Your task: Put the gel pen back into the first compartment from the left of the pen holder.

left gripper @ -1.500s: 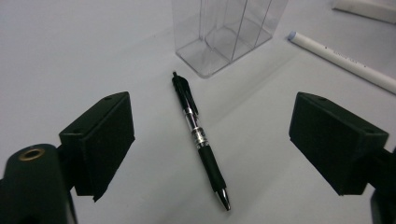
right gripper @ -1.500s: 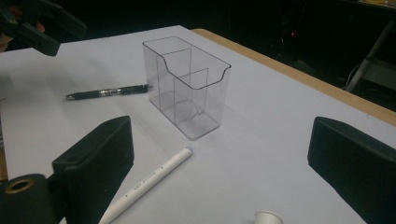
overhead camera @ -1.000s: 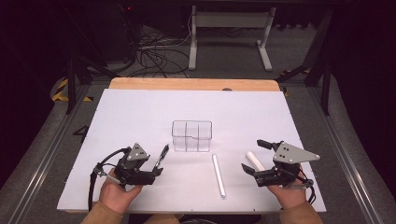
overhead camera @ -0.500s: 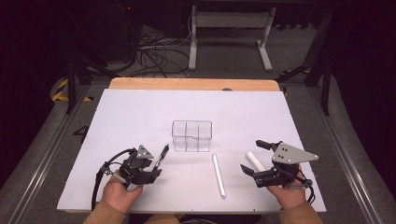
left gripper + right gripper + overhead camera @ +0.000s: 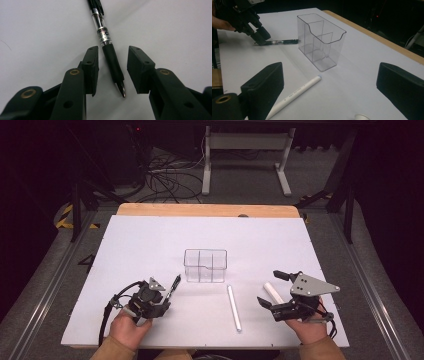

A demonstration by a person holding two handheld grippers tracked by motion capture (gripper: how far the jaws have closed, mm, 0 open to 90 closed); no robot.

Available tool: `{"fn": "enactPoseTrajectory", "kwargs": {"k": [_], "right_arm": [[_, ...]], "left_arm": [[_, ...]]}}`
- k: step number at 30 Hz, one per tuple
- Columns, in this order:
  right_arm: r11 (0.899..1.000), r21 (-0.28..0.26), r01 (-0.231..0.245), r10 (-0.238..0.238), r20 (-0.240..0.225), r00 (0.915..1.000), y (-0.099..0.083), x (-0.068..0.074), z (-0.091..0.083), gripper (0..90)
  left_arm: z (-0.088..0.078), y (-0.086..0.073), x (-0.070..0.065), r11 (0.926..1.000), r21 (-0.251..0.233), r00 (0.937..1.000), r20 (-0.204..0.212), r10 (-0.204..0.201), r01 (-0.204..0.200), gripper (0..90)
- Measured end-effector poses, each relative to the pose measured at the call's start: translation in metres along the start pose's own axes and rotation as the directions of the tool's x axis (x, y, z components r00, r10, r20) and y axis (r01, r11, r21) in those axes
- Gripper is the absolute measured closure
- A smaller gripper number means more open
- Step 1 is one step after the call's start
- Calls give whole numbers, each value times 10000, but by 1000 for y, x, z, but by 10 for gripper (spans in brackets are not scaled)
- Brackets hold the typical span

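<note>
A black pen (image 5: 110, 53) with a clear barrel lies on the white table top (image 5: 150, 245), its tip toward me. My left gripper (image 5: 113, 50) has its jaws on either side of the pen's rubber grip. They have just been closing, and a narrow gap shows on each side, so the pads are not touching it. From above, the left gripper (image 5: 167, 297) sits at the front left over the pen (image 5: 173, 286). My right gripper (image 5: 270, 287) rests at the front right, its jaws wide open and holding nothing.
A clear plastic organizer (image 5: 205, 265) with compartments stands mid-table, beyond the pen (image 5: 279, 42). A long white pen (image 5: 233, 307) lies in front of it. A short white tube (image 5: 272, 292) lies by the right gripper. The table's wooden far edge (image 5: 205, 210) runs behind.
The left gripper's jaws have drawn closer together around the black pen, and the hand has shifted slightly toward the front edge. The right gripper has kept still.
</note>
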State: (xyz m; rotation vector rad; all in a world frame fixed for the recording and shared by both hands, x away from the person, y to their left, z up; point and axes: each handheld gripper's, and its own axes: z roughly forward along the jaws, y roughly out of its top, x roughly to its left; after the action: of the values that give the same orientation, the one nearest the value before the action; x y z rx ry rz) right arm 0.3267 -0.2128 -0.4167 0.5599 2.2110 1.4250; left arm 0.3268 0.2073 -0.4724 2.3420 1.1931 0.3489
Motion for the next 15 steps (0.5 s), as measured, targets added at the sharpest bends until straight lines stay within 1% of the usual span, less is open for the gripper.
{"fn": "enactPoseTrajectory", "kwargs": {"k": [1, 4, 7, 10, 15], "right_arm": [[10000, 5, 3, -3, -4, 10000, 0, 0, 0, 79], [10000, 33, 40, -40, -11, 10000, 0, 0, 0, 79], [10000, 35, 50, -50, -20, 10000, 0, 1, 1, 79], [10000, 57, 73, -73, -48, 10000, 0, 1, 1, 80], [9999, 89, 121, -121, -87, 9999, 1, 2, 2, 80]], "left_arm": [[0, 0, 0, 10000, 9, 10000, 15, -84, 84, 629], [2, -1, 0, 9998, 67, 9999, 55, -161, 161, 648], [3, 0, 0, 9995, 173, 9997, -5, -261, 261, 671], [5, 0, 0, 9986, 255, 9989, -109, -450, 452, 692], [5, 1, 1, 9969, 245, 9972, -88, -745, 746, 743]]}}
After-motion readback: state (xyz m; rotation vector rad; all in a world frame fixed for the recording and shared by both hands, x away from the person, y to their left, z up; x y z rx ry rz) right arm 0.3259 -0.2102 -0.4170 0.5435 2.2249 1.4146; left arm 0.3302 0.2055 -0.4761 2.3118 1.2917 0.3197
